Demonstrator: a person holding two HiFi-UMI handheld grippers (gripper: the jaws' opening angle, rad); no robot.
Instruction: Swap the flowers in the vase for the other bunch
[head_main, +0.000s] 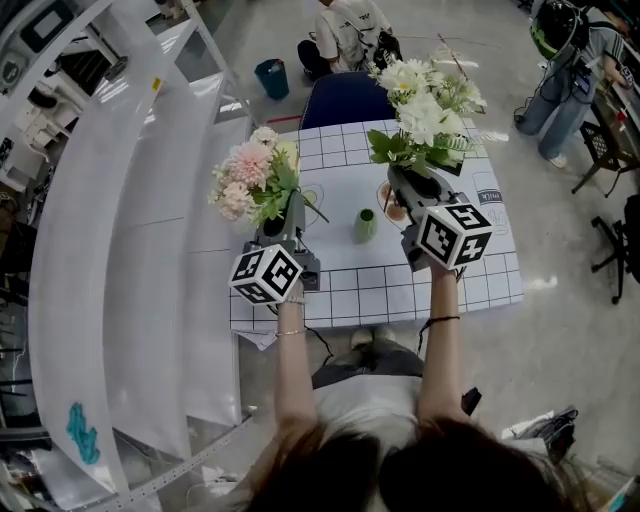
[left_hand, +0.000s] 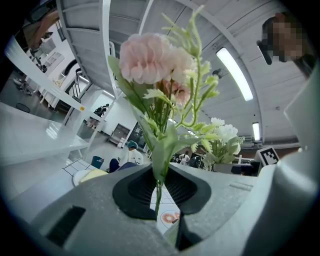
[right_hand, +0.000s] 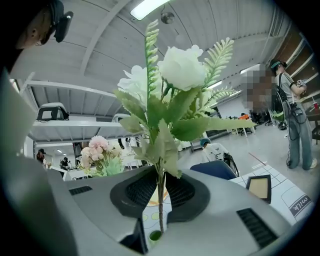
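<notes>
Closest to the person, the left gripper (left_hand: 159, 194) is pinched shut on the thin stem of the pink bunch (left_hand: 150, 60). The right gripper (right_hand: 160, 197) is pinched shut on the stem of the white bunch (right_hand: 182, 67). A bit farther out, the little green vase (head_main: 365, 225) stands empty on the table (head_main: 480, 280). The pink flowers are at about ten o'clock from it and the white ones at about one o'clock. The stems are skinny, so a bunch might spin or slip down. The vase looks small and light. A stem that bumps its rim may knock it over, and a big flower top may tip it. Nothing shows which bunch is the new one, so the wrong one might go in.
</notes>
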